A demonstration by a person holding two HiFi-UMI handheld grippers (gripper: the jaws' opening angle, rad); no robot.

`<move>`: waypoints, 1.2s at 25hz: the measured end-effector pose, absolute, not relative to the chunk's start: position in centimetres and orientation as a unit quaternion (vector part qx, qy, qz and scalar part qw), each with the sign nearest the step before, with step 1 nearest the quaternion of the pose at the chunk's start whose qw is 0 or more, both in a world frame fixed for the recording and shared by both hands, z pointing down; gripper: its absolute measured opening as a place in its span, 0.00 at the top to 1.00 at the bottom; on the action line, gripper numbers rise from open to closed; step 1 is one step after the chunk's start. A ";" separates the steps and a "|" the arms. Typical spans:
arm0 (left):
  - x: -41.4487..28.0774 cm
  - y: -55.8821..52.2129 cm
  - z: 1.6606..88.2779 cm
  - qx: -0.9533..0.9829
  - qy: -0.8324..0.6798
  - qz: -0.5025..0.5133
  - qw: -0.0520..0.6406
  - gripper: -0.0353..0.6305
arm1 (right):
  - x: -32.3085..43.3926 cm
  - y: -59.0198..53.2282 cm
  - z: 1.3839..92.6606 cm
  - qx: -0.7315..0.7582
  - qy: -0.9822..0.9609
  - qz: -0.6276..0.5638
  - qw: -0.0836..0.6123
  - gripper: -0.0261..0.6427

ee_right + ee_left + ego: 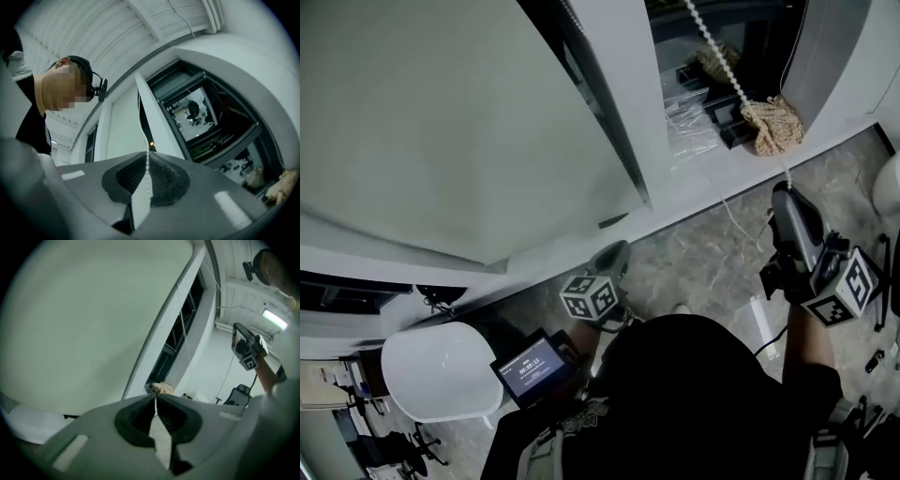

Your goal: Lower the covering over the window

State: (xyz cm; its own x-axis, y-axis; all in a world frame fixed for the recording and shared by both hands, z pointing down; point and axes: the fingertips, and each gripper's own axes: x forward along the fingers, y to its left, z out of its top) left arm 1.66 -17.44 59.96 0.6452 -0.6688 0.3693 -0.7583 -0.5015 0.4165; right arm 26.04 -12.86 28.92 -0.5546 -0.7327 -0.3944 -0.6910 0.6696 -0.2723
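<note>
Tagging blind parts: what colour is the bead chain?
White. The bead chain shows best in the head view.

Blind [441,122] hanging low at left, blocking reach behind it. Bead chain [719,54] running diagonally across uncovered window opening [764,42] at right. Beige bundle [773,127] sitting on sill [694,195], crowding right corner. White chair [441,375] standing close at lower left. Floor [703,258] between sill and person [703,394] lying open.

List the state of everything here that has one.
Right gripper, shut on chain.
Left gripper, shut, empty.
Chain, gripped.
Blind, lowered close to the sill.
Right pane, uncovered.
Screen, lit.
</note>
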 end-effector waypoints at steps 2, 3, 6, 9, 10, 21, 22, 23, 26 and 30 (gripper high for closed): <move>2.3 -16.2 59.0 0.865 -0.412 0.067 0.280 0.93 | 23.7 -13.9 30.0 -0.383 0.889 -0.066 0.243 0.94; 2.6 -15.5 58.7 0.865 -0.410 0.060 0.282 0.93 | 22.8 -14.3 30.4 -0.375 0.892 -0.074 0.242 0.94; 3.1 -13.5 57.5 0.870 -0.400 0.034 0.285 0.93 | 20.5 -15.3 31.2 -0.359 0.902 -0.078 0.228 0.94; 3.0 -12.4 56.1 0.870 -0.397 0.003 0.293 0.93 | 18.3 -16.2 32.5 -0.349 0.912 -0.076 0.201 0.93; 2.8 -12.3 55.7 0.867 -0.400 -0.005 0.296 0.93 | 17.6 -16.5 33.1 -0.349 0.915 -0.074 0.189 0.93; -1.6 -9.0 53.6 0.843 -0.446 -0.038 0.297 0.93 | 9.8 -16.9 41.7 -0.319 0.934 -0.135 0.081 0.87; -1.7 -9.0 53.2 0.845 -0.444 -0.043 0.295 0.93 | 8.5 -16.3 42.6 -0.309 0.939 -0.140 0.065 0.87; -1.8 -9.0 52.9 0.847 -0.441 -0.047 0.294 0.94 | 7.2 -15.7 43.4 -0.297 0.942 -0.148 0.052 0.87; -2.4 -7.9 52.2 0.851 -0.436 -0.051 0.290 0.94 | 3.4 -13.1 45.2 -0.263 0.948 -0.178 0.036 0.87; -4.9 -4.1 51.6 0.842 -0.456 -0.034 0.287 0.94 | -0.5 -8.2 47.8 -0.231 0.944 -0.233 0.027 0.87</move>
